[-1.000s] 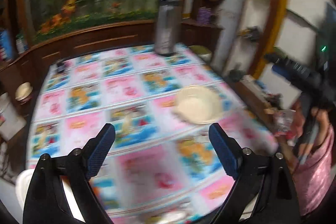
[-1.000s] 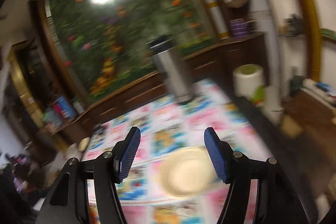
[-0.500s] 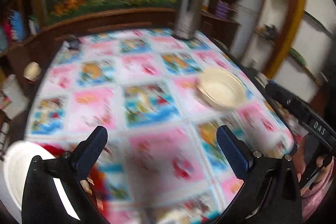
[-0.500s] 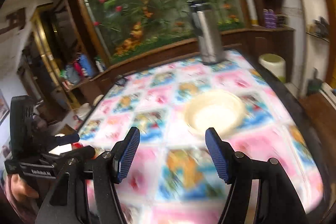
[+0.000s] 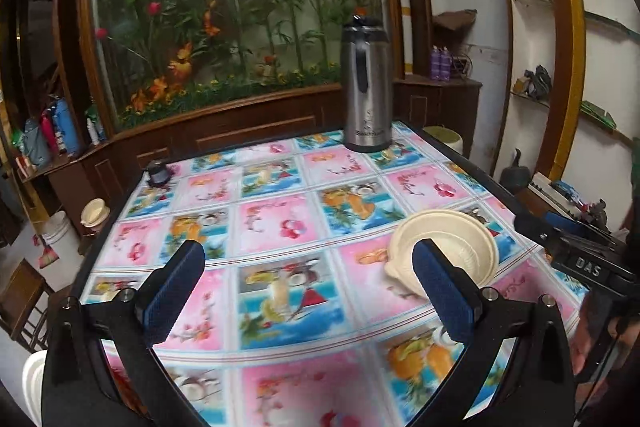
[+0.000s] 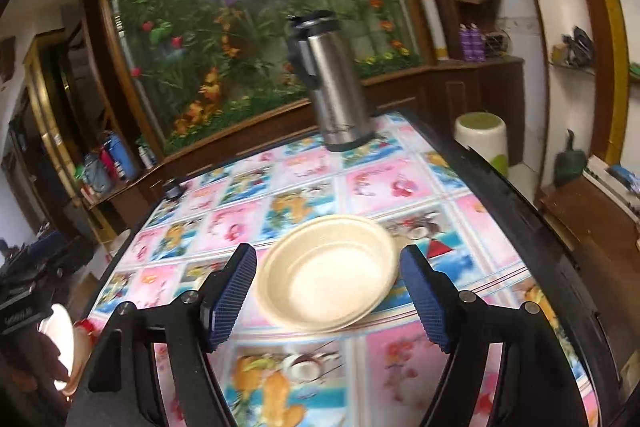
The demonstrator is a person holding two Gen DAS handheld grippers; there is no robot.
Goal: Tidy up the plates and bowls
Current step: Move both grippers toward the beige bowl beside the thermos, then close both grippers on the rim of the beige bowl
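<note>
Since half a second ago the right gripper (image 6: pixel 326 293) has closed in on the cream bowl (image 6: pixel 328 277), which now sits large between its blue pads, and the left gripper (image 5: pixel 308 293) has swung so the bowl (image 5: pixel 460 247) lies behind its right-hand pad instead of well ahead of it. Both pairs of jaws stand wide apart and hold nothing. The bowl rests upright on the desk (image 5: pixel 280 227), on the pink-and-blue fruit-patterned cloth, near the desk's right edge; the right gripper's pads flank it without touching it, as far as the view shows. A steel thermos jug (image 5: pixel 366 87) stands upright at the far right corner of the desk, well apart from the bowl. A small dark object (image 5: pixel 159 174) sits at the far left corner. In the left wrist view a white plate (image 5: pixel 32 383) shows at the lower left edge, mostly hidden by the gripper's body.
</note>
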